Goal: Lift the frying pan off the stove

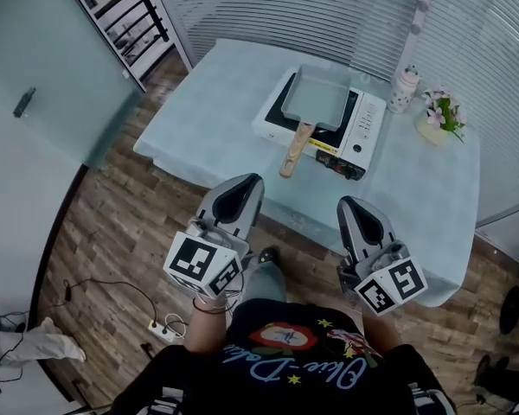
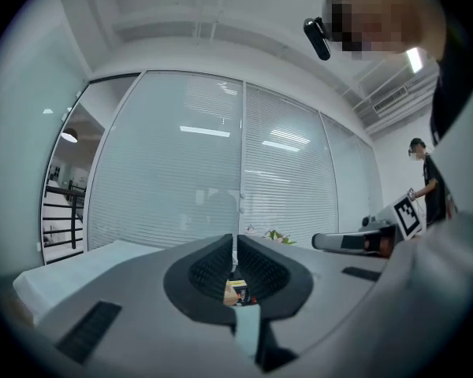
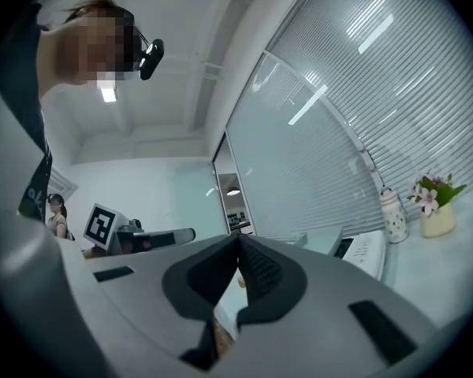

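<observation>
The left gripper (image 1: 246,181) and right gripper (image 1: 354,204), both closed and empty, hang short of the tabletop's (image 1: 216,119) near edge, seemingly the approach; next, one should open around the frying pan (image 1: 316,98) handle (image 1: 296,150)

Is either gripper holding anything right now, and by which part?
Nothing is held. The left gripper and right gripper are both shut and empty; the grey rectangular frying pan with the wooden handle sits untouched on the white portable stove.

Grey rectangular frying pan (image 1: 317,98) atop white stove (image 1: 359,132), wooden handle (image 1: 295,150) overhanging.
</observation>
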`<state>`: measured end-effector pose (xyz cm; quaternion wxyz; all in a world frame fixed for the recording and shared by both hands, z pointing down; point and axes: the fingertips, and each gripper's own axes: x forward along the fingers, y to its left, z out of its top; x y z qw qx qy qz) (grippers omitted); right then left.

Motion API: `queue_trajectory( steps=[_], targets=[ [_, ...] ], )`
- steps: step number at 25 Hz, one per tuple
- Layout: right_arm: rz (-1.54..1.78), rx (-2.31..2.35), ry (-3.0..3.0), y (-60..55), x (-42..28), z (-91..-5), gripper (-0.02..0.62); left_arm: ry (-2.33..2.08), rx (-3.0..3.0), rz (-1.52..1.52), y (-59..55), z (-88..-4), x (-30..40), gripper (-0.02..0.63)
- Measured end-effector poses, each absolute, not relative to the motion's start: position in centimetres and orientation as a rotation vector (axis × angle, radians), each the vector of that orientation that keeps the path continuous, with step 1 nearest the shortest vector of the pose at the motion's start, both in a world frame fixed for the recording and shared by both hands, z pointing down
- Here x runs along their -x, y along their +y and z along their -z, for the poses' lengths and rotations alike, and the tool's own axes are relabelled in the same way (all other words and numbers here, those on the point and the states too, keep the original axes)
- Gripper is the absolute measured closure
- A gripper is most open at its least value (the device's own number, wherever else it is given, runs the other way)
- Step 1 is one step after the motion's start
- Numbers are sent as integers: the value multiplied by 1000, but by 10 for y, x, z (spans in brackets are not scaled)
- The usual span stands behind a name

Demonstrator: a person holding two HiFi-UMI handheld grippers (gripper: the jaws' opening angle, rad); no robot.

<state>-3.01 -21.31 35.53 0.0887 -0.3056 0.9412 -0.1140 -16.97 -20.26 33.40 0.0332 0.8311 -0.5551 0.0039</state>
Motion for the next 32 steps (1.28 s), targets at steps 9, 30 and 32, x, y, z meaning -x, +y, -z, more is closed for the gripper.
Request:
queue_trajectory(
  steps=[9, 30, 32],
  targets=[
    [459, 955, 2784, -258, 78, -361, 595, -1431, -2555, -18, -273, -361, 203, 600],
    [1141, 1010, 2408, -324, 127, -429, 450, -655, -2141, 198, -369, -445, 187, 350],
    [1179, 1034, 2372, -330, 125, -437, 444, -610, -2100, 200, -375, -451, 181, 341]
  ],
)
